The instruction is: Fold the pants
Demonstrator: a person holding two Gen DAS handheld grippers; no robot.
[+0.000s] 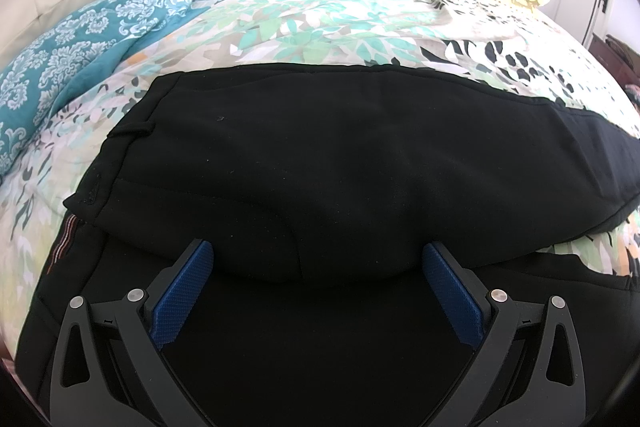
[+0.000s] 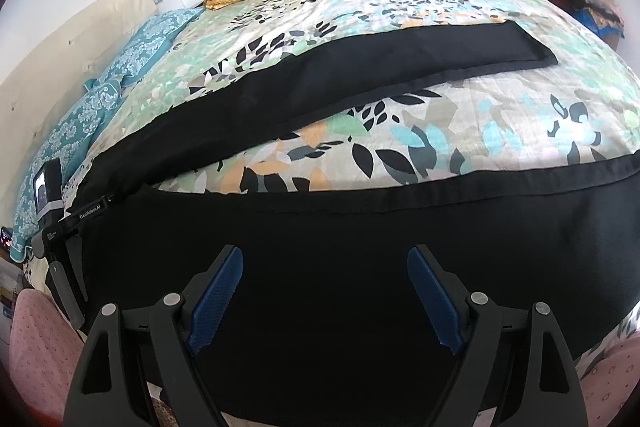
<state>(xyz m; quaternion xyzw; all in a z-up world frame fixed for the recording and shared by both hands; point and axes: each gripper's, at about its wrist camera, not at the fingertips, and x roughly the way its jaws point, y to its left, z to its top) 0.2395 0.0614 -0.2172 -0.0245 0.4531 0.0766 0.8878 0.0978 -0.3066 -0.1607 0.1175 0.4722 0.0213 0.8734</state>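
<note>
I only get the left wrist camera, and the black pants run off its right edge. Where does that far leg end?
Observer: The far leg ends flat on the bedspread, with its hem near the bed's far right side.
Operator: And the other leg?
Observer: The near leg lies apart from it, with bedspread showing between them.
Operator: Is the other tool gripping anything?
Observer: No. The right gripper has its fingers open over the near leg.

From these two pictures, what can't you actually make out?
- Pants: near edge, hidden under the left gripper in the left view.
- Near pant leg's end: cut off by the right view's edge.
- Small screen on the other tool: too small to read.
- Pile by the far wall: blurred.
</note>
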